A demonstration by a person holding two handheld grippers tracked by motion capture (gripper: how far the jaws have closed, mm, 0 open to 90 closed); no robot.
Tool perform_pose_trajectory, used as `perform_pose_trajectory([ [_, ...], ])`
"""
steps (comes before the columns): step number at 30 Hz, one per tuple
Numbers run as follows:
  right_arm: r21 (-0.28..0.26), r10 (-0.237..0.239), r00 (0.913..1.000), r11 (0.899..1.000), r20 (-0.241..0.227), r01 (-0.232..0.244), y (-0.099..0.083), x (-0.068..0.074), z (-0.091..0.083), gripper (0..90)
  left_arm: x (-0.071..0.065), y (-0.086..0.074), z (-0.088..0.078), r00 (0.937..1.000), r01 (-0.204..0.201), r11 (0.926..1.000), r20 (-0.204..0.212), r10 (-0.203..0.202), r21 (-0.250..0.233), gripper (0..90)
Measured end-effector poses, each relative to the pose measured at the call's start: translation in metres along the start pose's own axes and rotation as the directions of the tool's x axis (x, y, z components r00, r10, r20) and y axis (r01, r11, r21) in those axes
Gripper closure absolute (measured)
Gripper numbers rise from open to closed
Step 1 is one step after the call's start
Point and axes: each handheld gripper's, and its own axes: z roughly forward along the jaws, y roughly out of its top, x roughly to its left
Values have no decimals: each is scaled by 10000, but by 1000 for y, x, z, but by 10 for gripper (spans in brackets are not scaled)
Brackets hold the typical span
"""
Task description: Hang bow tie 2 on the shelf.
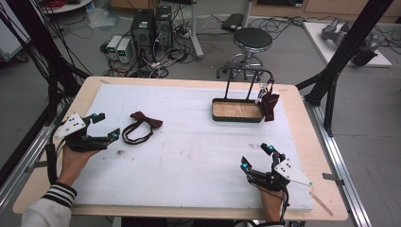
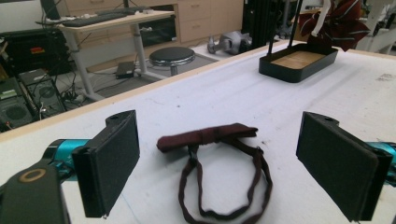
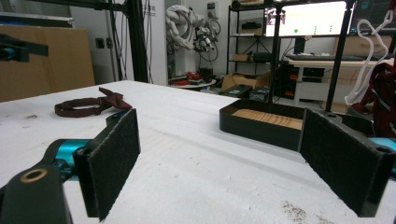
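Observation:
A dark red bow tie with its looped strap lies on the white foam mat, left of centre. My left gripper is open just left of it; in the left gripper view the bow tie lies between and slightly beyond the jaws. Near the table's front right my right gripper is open and holds nothing. A black tray with a wooden floor and an upright rack stands at the back right. A second dark red tie hangs from the rack at the tray's right end.
The wooden table's edge runs close beside the tray. Black frame posts rise at the right. Behind the table stand a round stool and computer boxes with cables on the floor.

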Motion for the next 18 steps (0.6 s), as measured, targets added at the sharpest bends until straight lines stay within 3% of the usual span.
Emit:
perform_pose_trajectory([
  [8,-40,11,10000,10000,18,-11,-1,-1,0,119,13,16,23,9989,-45,9987,460,21,515,138],
  [15,-6,76,10000,10000,-14,-76,-1,0,-1,119,22,22,41,9957,-392,9949,869,311,927,137],
  [18,-23,95,10000,10000,8,-95,-1,0,-1,119,25,27,49,9923,-843,9879,1013,713,1301,137],
])
